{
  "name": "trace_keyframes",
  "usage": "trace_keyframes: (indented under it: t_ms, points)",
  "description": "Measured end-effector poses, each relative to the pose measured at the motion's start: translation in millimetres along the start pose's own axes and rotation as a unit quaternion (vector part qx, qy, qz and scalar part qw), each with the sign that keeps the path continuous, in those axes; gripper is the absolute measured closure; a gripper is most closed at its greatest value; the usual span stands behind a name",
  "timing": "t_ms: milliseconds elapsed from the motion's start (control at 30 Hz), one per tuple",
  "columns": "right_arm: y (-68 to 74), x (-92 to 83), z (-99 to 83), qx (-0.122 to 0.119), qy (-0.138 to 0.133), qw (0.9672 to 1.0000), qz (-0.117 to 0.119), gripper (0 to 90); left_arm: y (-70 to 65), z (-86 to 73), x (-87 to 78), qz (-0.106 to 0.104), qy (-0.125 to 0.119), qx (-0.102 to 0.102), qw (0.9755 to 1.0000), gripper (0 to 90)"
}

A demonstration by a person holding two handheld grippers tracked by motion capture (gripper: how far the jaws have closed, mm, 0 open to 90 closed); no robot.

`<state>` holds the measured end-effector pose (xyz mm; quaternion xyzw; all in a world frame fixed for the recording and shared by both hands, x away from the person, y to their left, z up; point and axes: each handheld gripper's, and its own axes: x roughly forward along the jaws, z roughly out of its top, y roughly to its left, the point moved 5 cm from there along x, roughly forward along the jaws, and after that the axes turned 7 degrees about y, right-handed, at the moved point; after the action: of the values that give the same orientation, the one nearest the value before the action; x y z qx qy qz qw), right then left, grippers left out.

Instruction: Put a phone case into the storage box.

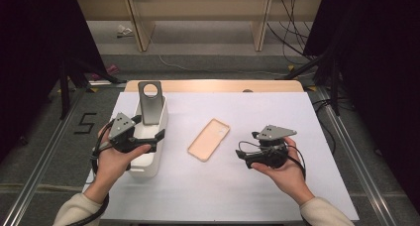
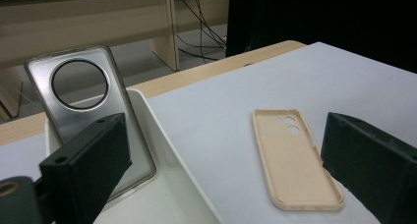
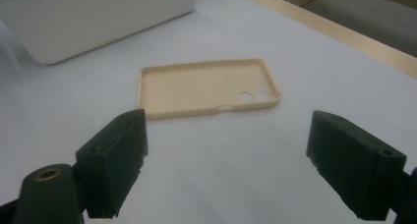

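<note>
Approach stage, before any grasp. A beige phone case (image 1: 208, 139) lies flat and open side up near the middle of the bench (image 1: 277, 186), its camera cut-outs toward the far edge. It touches nothing else.

The right hand-held gripper (image 1: 242, 155) hovers just beside the case on the side of the bench's right edge. In the right gripper view its jaws stand wide apart and empty, with the case (image 3: 206, 86) framed between and beyond them. The left hand-held gripper (image 1: 159, 135) is likewise released and carries nothing. It hangs over the white bin (image 1: 157, 159) that stands along the left edge of the bench. In the left gripper view the case (image 2: 294, 157) lies ahead between the jaws, well clear of them.

A silver-grey phone case (image 1: 150, 103) with a large round opening stands tilted in the far end of the bin, leaning on its far wall.

The work in hand appears to be collection of the beige case, probably for the bin, though neither gripper has yet made contact. The next move would call for one gripper to come down and straddle a thin side wall of the case. Because the case lies flat, a jaw must reach inside the shell or the rim must first be tipped up; a shallow bite on so low a wall could slip.
</note>
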<state>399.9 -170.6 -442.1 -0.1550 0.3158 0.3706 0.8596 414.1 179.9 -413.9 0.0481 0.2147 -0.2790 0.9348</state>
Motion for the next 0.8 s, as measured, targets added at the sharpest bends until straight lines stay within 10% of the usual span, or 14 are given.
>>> trace_keyframes:
  t_ms: [800]
  points:
    - [5.9,21.4,15.2,-0.004,0.011,0.9998,0.019,17.2,-9.9,-13.7,-10.6,0.009,0.02,0.012,0.9997,9.8]
